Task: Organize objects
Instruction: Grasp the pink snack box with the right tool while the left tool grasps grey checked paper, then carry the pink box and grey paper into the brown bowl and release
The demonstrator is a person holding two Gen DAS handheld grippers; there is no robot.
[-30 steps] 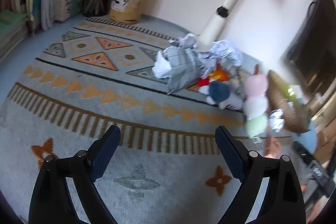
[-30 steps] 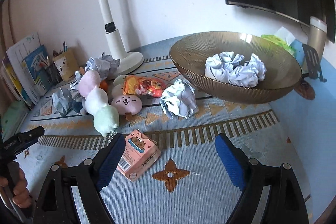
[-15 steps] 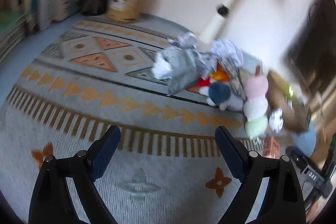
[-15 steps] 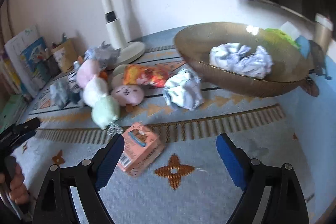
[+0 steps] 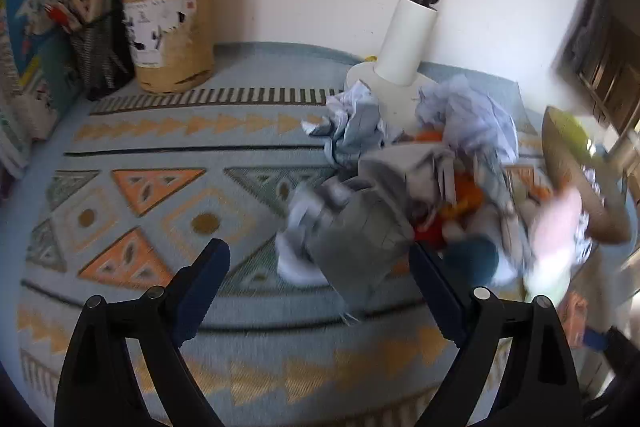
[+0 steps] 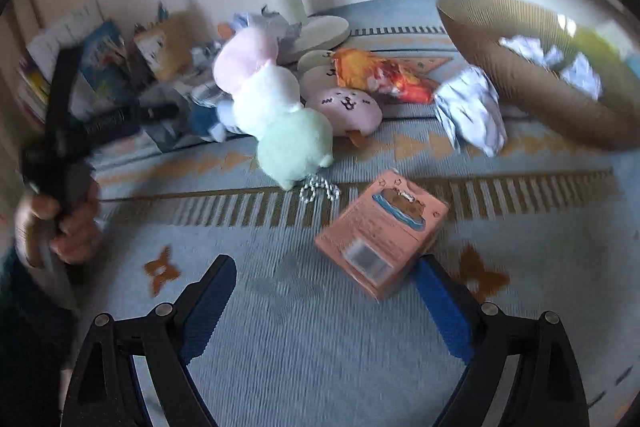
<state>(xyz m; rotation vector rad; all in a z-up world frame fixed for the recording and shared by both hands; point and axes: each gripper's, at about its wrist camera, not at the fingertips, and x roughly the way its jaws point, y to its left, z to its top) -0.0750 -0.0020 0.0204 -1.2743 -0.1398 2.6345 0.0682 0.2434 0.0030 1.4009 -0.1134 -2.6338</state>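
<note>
My left gripper is open, its blue pads wide apart, just short of a grey crumpled paper ball that lies on the patterned mat. More paper balls and blurred plush toys are heaped behind it. My right gripper is open over the mat, with a pink carton lying just beyond its right pad, untouched. A pastel three-ball plush, a pink face plush, an orange snack bag and a crumpled paper lie further back. The brown ribbed bowl holds paper balls.
A white lamp base and pole stand behind the heap. A tan pen holder, a black mesh pen cup and books stand at the back left. A hand holding the left gripper shows at the right wrist view's left edge.
My left gripper has advanced toward the grey paper ball, which now lies close between the pads' line. My right gripper has moved down and left toward the pink carton.
</note>
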